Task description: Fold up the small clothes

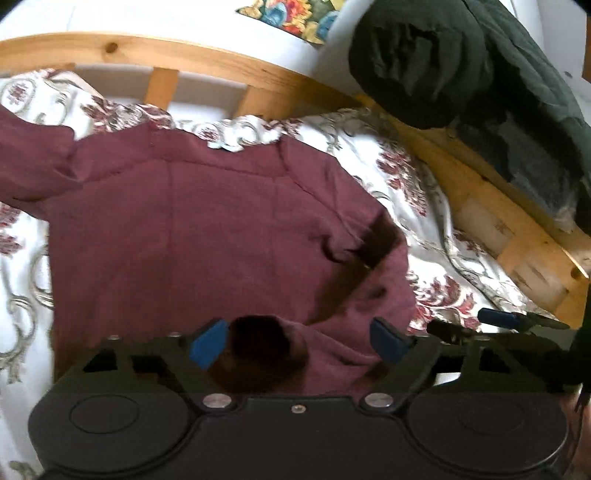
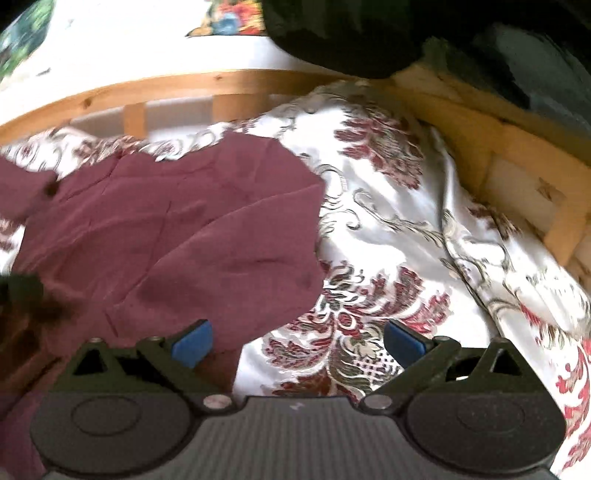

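Note:
A maroon long-sleeved top [image 1: 207, 229] lies spread on a white floral bedspread [image 1: 399, 177]. One sleeve is folded across its right side. My left gripper [image 1: 299, 341] is open just above the top's near edge, with nothing between its blue pads. In the right wrist view the top [image 2: 177, 236] lies to the left. My right gripper [image 2: 298, 341] is open over the bedspread [image 2: 388, 236] beside the top's right edge, its left pad [image 2: 192, 342] over the cloth. The right gripper's blue tip [image 1: 496, 317] shows at the right of the left wrist view.
A wooden slatted bed frame [image 1: 258, 85] runs along the far and right sides. A dark green quilted bundle [image 1: 443, 66] rests on the frame at the far right. A flowered cushion [image 1: 295, 16] lies beyond the frame.

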A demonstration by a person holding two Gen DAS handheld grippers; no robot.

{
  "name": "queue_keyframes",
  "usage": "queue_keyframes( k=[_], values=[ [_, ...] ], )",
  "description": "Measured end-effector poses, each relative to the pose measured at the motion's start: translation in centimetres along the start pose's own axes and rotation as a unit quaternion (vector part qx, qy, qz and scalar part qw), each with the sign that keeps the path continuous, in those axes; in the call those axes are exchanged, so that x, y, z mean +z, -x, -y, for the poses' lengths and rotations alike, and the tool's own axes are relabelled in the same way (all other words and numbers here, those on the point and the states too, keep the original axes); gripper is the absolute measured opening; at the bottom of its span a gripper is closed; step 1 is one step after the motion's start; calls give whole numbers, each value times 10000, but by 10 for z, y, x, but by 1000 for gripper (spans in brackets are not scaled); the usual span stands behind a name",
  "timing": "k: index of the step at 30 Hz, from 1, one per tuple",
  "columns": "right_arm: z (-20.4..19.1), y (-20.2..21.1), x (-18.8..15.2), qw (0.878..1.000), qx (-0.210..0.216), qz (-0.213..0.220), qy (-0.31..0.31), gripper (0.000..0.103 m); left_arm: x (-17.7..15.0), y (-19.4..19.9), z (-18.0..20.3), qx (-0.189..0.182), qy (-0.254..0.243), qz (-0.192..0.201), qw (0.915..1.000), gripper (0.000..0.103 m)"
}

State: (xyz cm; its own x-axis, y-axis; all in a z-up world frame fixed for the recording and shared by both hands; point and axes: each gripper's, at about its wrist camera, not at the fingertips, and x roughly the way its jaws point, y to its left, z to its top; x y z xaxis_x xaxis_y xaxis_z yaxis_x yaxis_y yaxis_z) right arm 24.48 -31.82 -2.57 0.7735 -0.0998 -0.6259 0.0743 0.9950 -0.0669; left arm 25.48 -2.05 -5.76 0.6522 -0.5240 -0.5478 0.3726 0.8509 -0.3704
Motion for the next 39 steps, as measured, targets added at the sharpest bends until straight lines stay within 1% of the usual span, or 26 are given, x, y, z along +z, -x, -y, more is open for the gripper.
queue_keyframes(
  k=[1, 2, 3, 4, 6, 7, 8, 11, 15, 18, 24, 26, 28, 29, 30, 31, 33, 35, 37, 39],
  values=[
    [3, 2, 0, 10000, 19, 33, -76, 101, -1, -1, -1, -55, 36, -40, 10000, 75],
    [5, 2, 2, 9999, 38, 58, -111, 101, -1, -3, -2, -135, 63, -87, 9999, 66],
    [8, 3, 2, 9998, 46, 86, -145, 101, -2, -4, -3, -233, 67, -133, 9996, 52],
    [10, 2, 3, 9998, 61, 103, -160, 101, -4, -5, -4, -300, 58, -168, 9994, 46],
    [11, 4, 4, 9997, 103, 124, -184, 101, -7, -5, -4, -296, 12, -175, 9994, 24],
    [12, 5, 5, 9996, 128, 137, -189, 101, -8, -4, -4, -323, -20, -148, 9994, 18],
    [12, 6, 5, 9996, 144, 155, -191, 101, -9, -2, -4, -356, -55, -114, 9993, 9],
    [10, 12, 4, 9995, 149, 216, -190, 101, -12, 9, 0, -430, -202, -40, 9989, 5],
    [11, 17, 4, 9993, 152, 256, -241, 101, -18, 28, 17, -531, -625, -61, 9966, 5],
    [11, 18, 3, 9993, 164, 249, -225, 101, -26, 38, 28, -508, -909, -263, 9942, 5],
    [6, 21, 0, 9993, 196, 246, -197, 101, -36, 36, 31, -380, -955, -770, 9917, 6],
    [5, 22, -1, 9994, 188, 244, -171, 101, -38, 36, 28, -365, -878, -840, 9919, 7],
    [5, 22, -1, 9994, 184, 238, -177, 101, -38, 36, 27, -350, -834, -866, 9921, 17],
    [6, 22, -2, 9994, 179, 235, -188, 101, -37, 37, 27, -374, -792, -870, 9924, 26],
    [6, 22, -2, 9994, 172, 234, -202, 101, -37, 39, 26, -411, -749, -860, 9926, 37],
    [7, 23, -2, 9993, 171, 234, -217, 101, -36, 42, 27, -419, -740, -822, 9930, 43],
    [8, 22, -2, 9993, 167, 232, -234, 101, -35, 49, 29, -351, -774, -681, 9940, 69],
    [9, 21, -2, 9993, 156, 216, -253, 102, -32, 57, 32, -215, -845, -501, 9949, 81],
    [10, 19, -2, 9993, 166, 192, -273, 102, -29, 65, 33, -159, -884, -321, 9954, 87],
    [9, 16, -2, 9994, 167, 160, -270, 102, -26, 72, 32, -145, -821, -151, 9964, 95]
  ],
)
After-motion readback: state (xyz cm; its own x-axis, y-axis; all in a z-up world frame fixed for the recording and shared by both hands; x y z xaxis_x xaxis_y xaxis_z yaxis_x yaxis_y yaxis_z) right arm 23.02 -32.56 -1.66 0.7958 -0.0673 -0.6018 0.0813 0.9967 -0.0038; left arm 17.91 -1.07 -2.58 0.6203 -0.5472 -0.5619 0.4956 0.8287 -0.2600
